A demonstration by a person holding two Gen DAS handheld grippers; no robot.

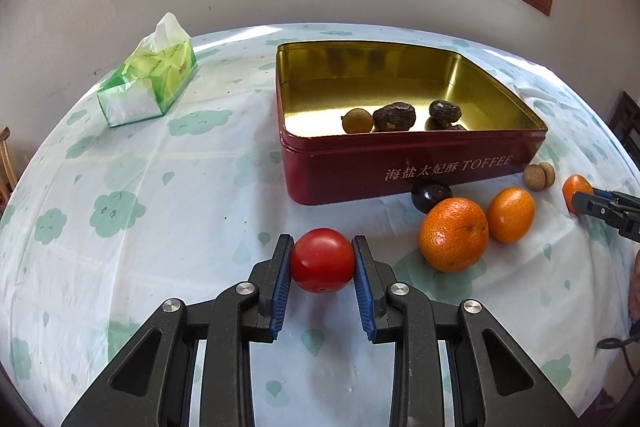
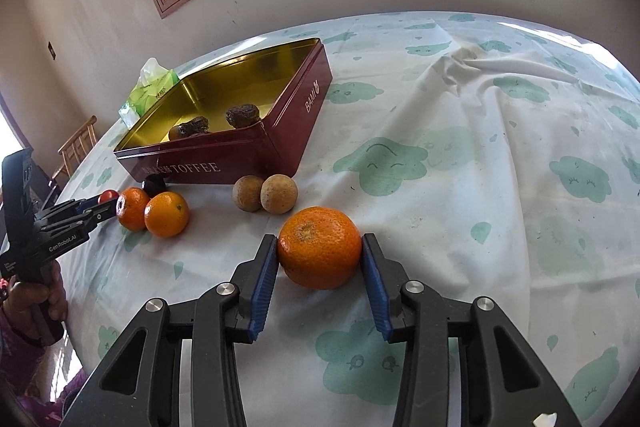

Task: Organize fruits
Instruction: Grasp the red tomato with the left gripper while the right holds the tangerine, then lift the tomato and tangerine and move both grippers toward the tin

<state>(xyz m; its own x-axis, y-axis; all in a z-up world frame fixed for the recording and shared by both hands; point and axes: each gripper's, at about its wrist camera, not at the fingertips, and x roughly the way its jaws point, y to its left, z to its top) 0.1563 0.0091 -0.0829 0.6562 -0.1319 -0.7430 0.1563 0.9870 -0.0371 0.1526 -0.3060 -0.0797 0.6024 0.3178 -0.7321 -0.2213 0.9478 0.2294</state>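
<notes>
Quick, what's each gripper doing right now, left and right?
Left gripper: shut on the red tomato.
Right gripper: shut on an orange mandarin.

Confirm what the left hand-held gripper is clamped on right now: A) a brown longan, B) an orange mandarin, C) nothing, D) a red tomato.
D: in the left wrist view the left hand-held gripper has both blue pads pressed against the red tomato on the tablecloth.

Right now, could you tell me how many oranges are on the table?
3: one orange between the right gripper pads, two oranges together in front of the red tin. None seems hidden.
</notes>
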